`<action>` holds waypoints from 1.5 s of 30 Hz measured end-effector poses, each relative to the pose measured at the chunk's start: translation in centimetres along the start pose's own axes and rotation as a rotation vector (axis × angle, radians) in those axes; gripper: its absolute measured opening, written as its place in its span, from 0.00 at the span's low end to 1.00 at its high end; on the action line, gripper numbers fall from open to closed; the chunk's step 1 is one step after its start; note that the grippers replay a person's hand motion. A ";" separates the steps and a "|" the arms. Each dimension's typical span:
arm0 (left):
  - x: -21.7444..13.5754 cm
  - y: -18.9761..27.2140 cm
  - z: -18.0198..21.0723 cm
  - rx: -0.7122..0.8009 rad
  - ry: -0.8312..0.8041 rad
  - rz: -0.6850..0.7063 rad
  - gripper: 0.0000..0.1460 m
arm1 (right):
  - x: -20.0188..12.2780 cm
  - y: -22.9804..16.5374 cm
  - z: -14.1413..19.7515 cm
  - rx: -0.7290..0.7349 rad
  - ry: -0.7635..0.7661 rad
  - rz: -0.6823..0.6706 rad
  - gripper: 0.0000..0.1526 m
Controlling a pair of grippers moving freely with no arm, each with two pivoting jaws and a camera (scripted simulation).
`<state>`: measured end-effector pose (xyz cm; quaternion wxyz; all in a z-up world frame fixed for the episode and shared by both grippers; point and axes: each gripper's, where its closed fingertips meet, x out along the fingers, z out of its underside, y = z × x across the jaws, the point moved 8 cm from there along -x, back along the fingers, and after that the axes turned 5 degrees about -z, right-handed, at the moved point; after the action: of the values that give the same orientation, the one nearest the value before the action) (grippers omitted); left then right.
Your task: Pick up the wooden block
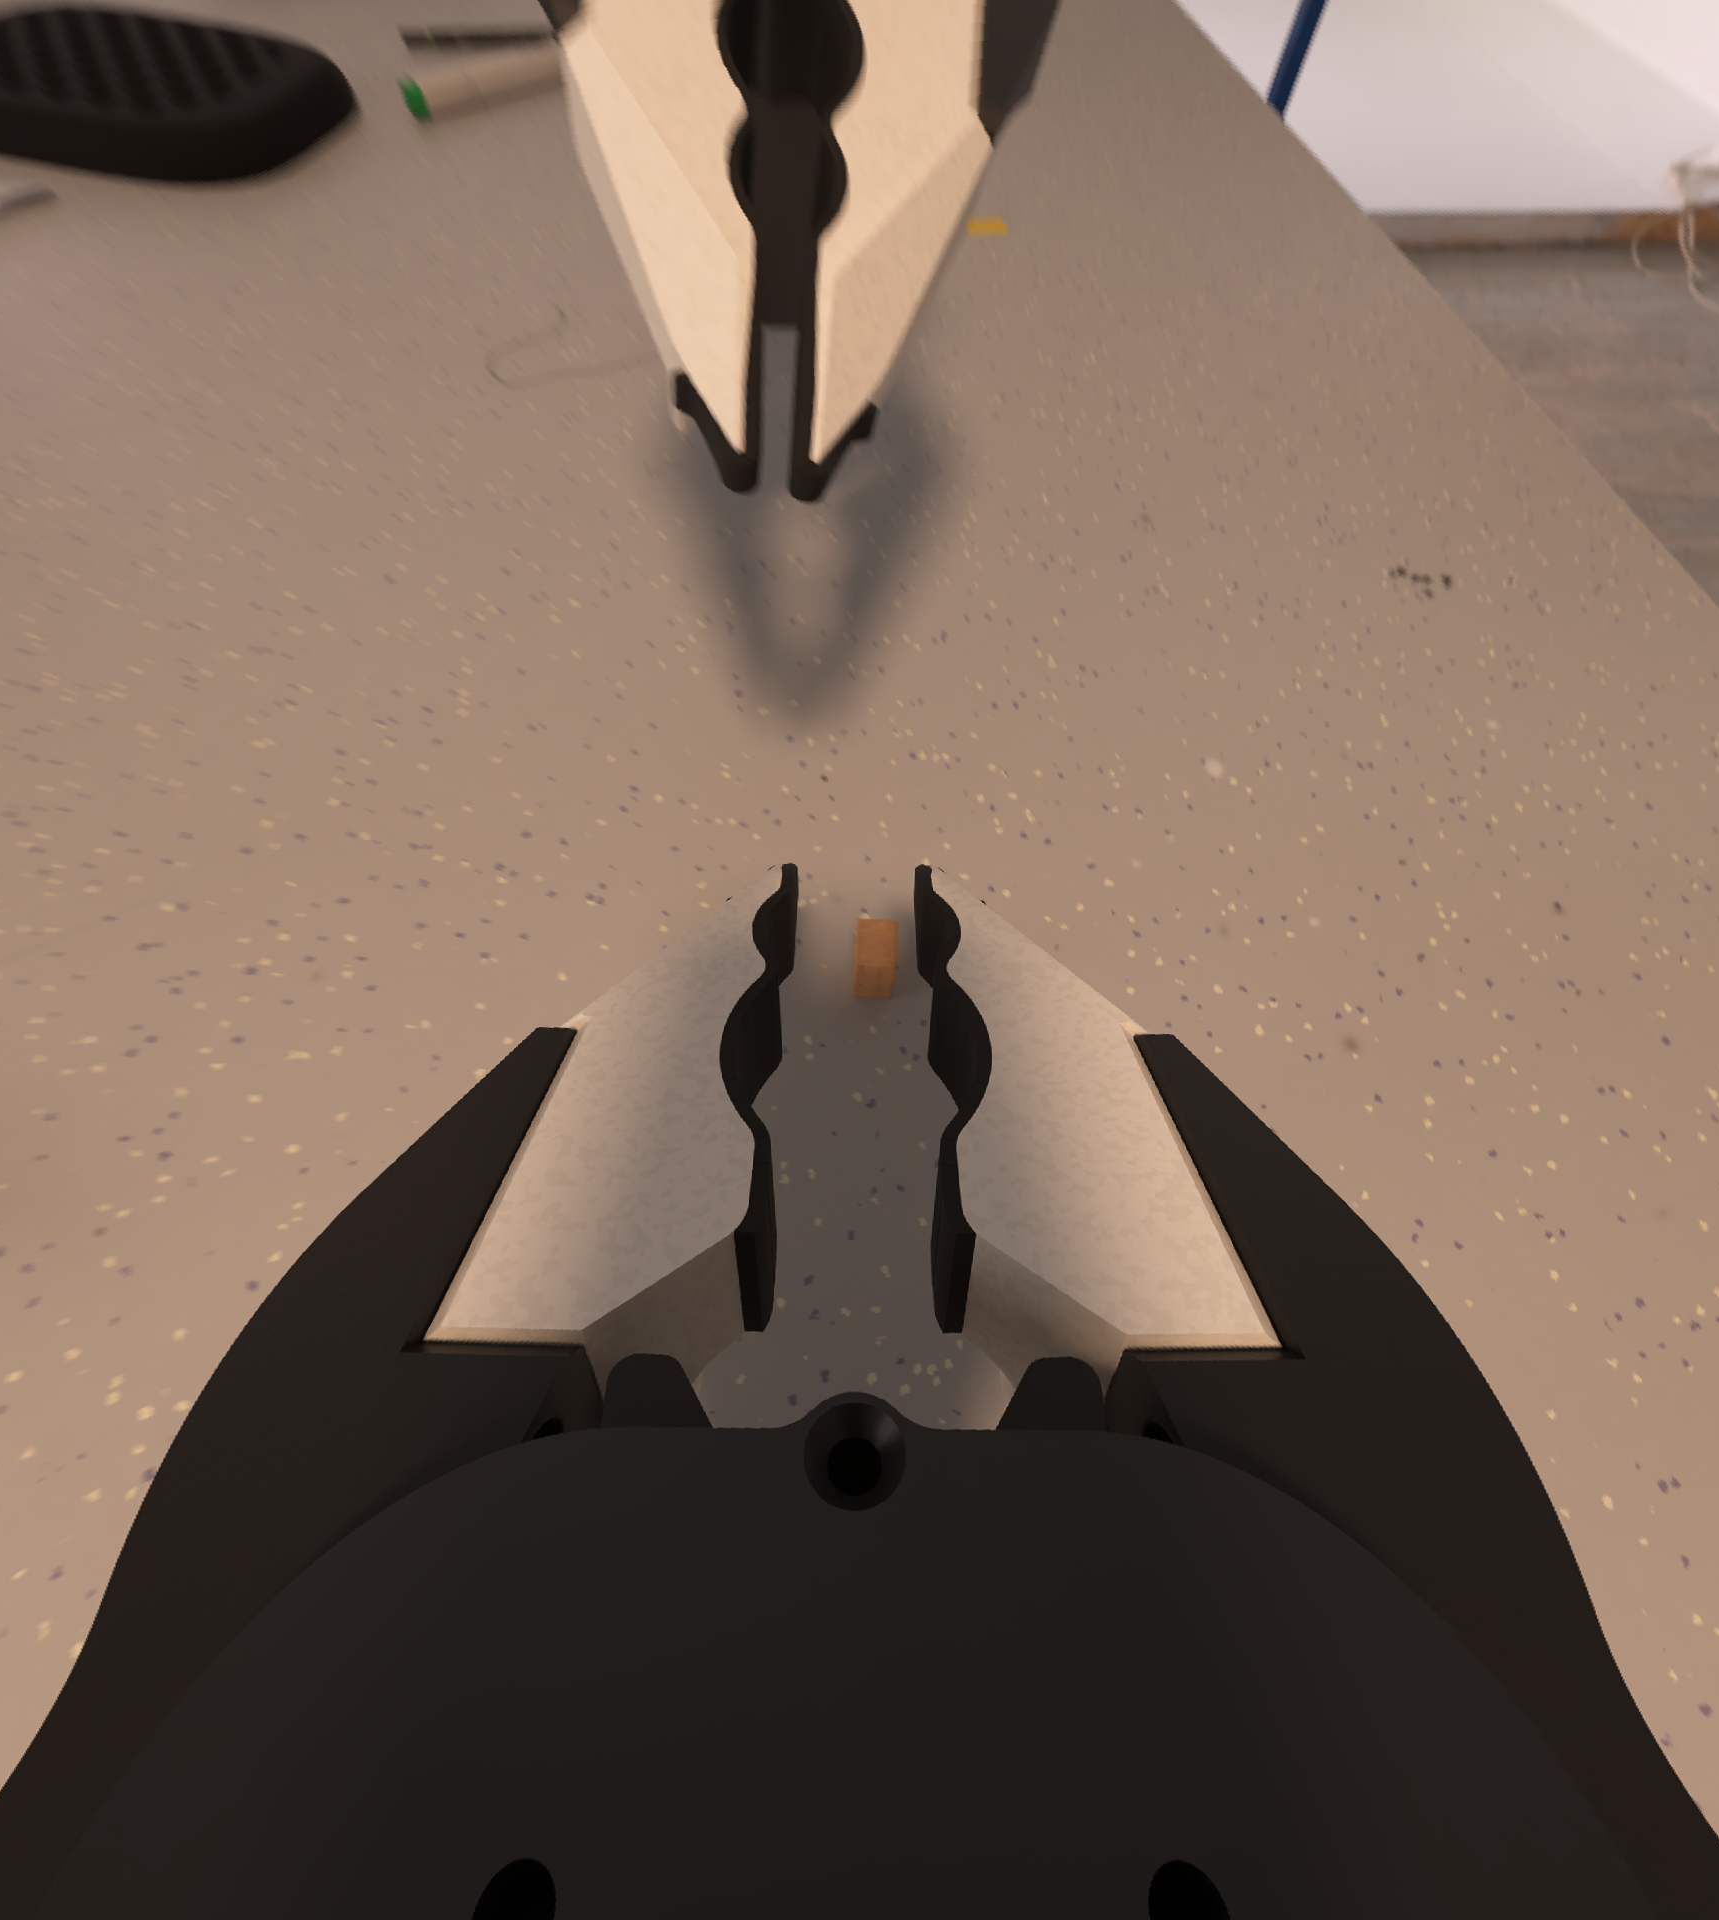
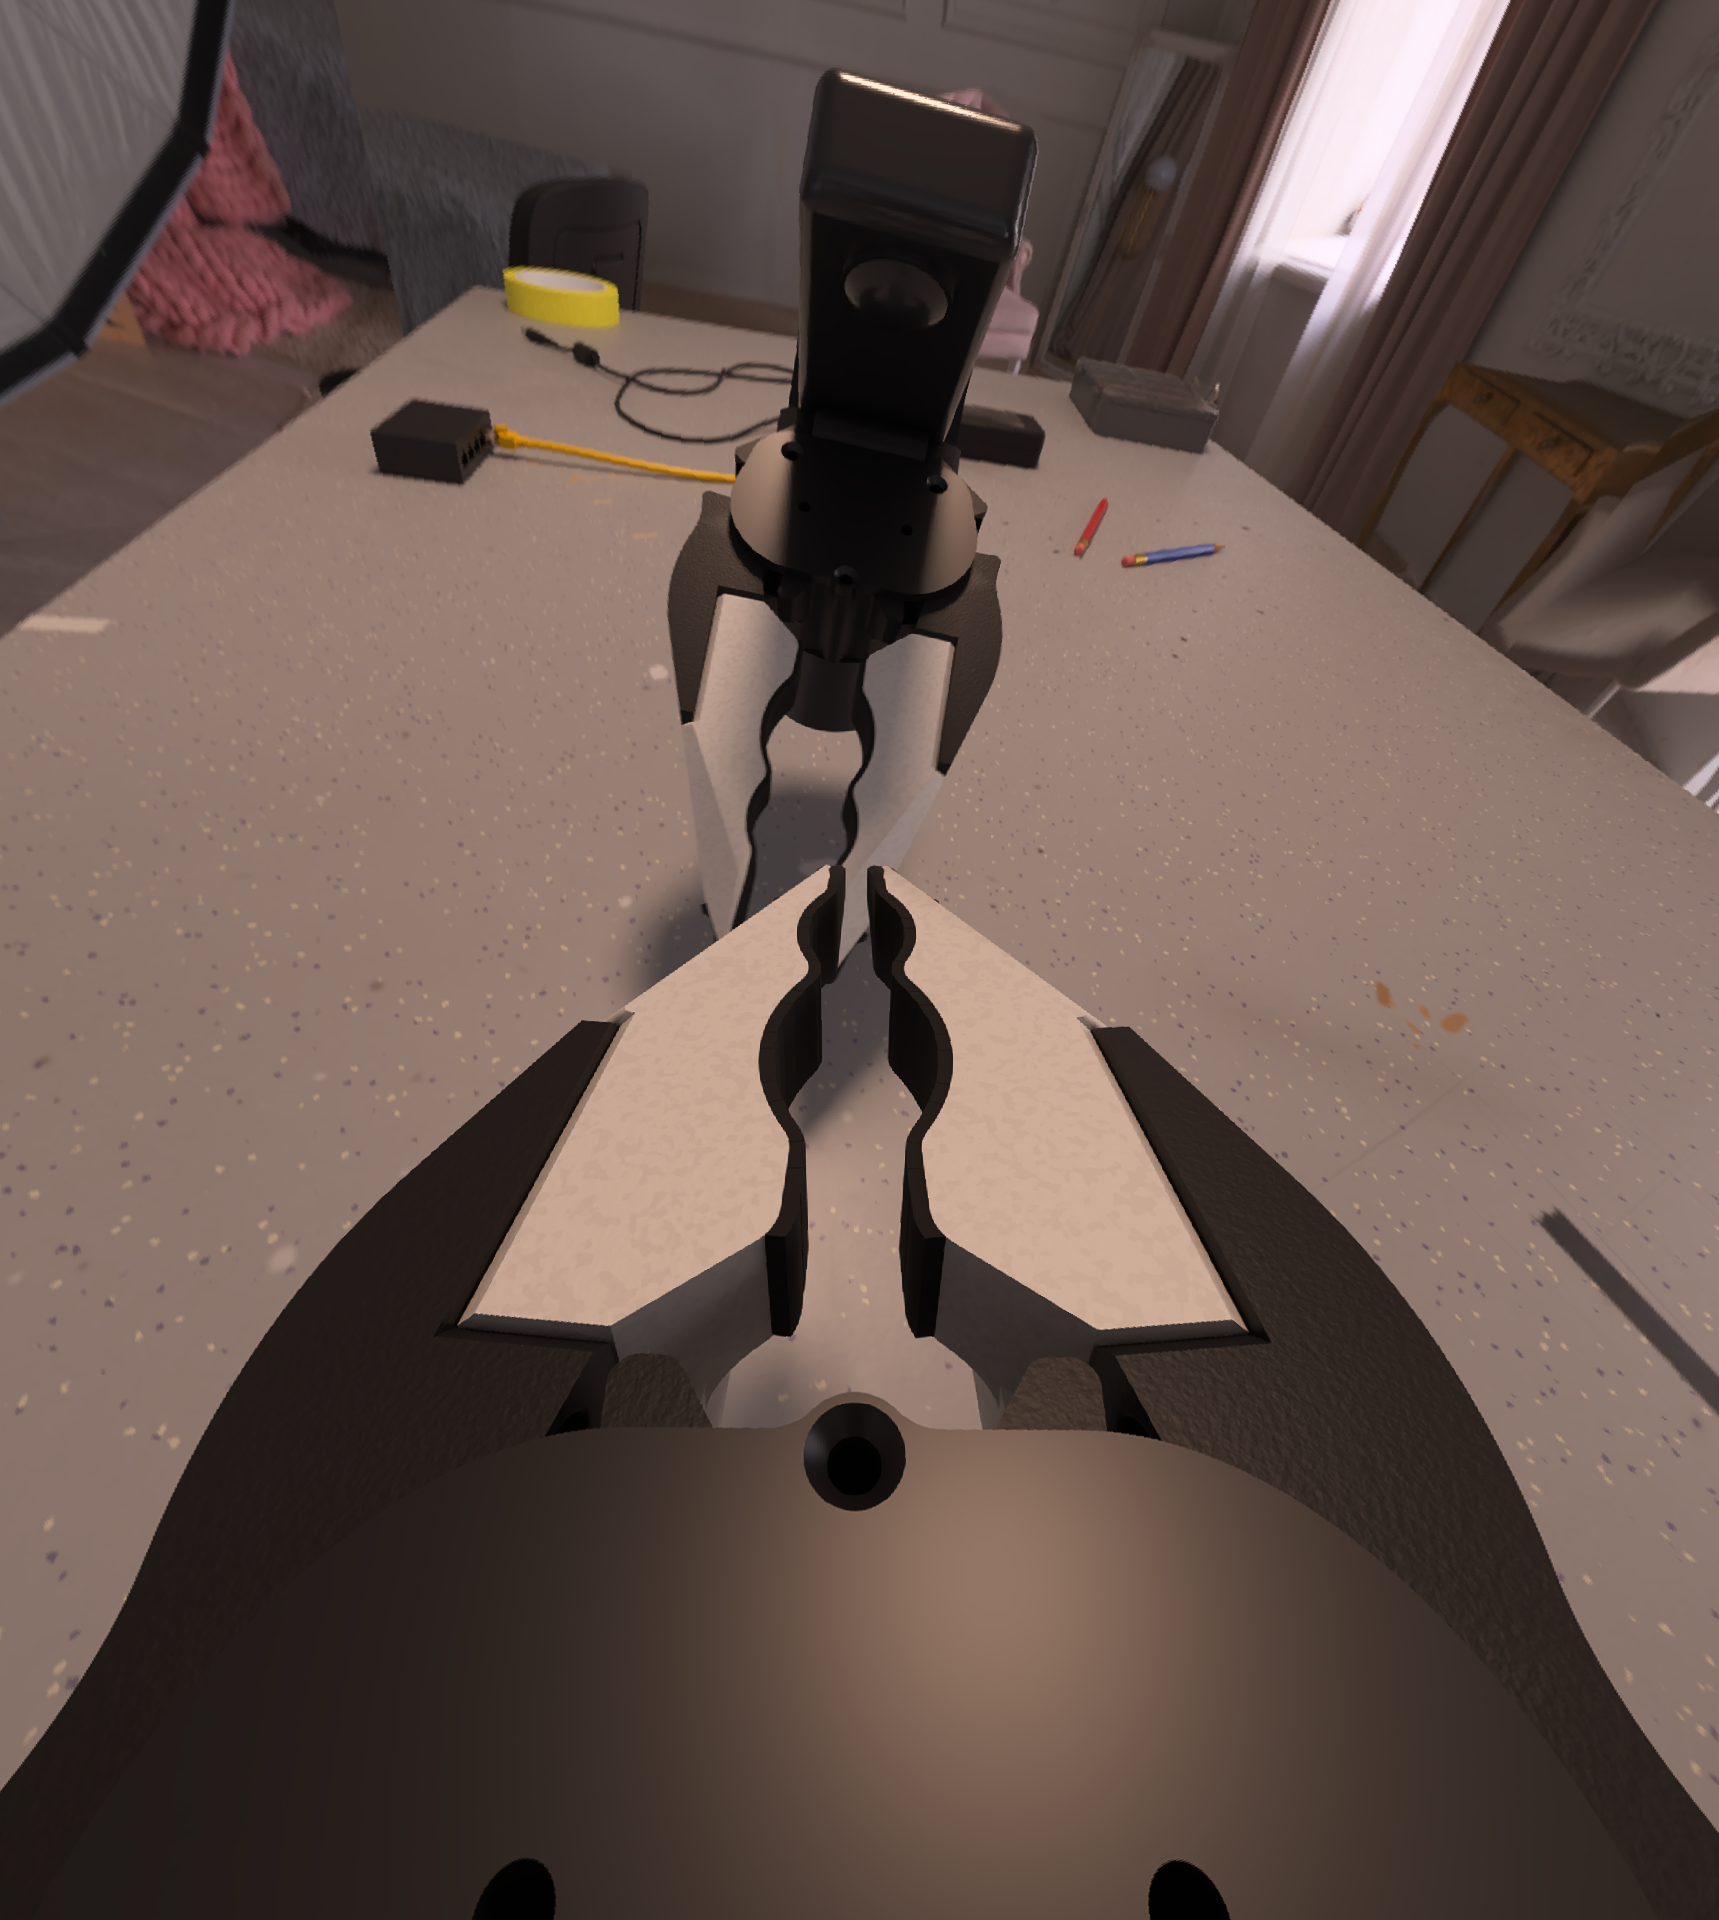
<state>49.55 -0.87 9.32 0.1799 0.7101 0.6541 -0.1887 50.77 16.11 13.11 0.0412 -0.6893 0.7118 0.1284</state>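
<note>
- Wooden block (image 1: 875, 958), small and tan, sits on the speckled table (image 1: 1250, 831) at centre frame in the left wrist view, between the left gripper (image 1: 855, 883) fingers, nearer the right-hand one, ungripped.
- Left gripper's jaws stand moderately apart, holding nothing.
- Right gripper (image 2: 856, 875), fingers nearly closed with a narrow gap, holds nothing; it faces the left gripper.
- Yellow tape roll (image 2: 562, 295) lies upper left of the right wrist view.
</note>
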 end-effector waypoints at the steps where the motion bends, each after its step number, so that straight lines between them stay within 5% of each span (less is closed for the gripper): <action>1: 0.4 0.2 0.2 0.001 -0.027 0.018 0.15 | -0.1 0.0 0.1 -0.007 -0.015 0.002 0.03; 23: 2.7 0.7 1.5 0.087 -0.287 -0.028 0.06 | 0.0 0.5 2.2 0.032 -0.180 -0.004 0.03; 35: 4.5 0.6 -1.8 0.258 -0.730 0.078 0.06 | -2.6 1.7 2.5 0.063 -0.215 0.093 0.03; 45: 5.0 0.6 -2.3 0.326 -0.845 0.121 0.06 | -3.6 1.9 2.3 0.054 -0.215 0.107 0.03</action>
<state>50.63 4.52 8.85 0.3276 0.6266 0.4426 -0.5515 48.81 20.21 11.97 0.1292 -0.6311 0.7423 0.1844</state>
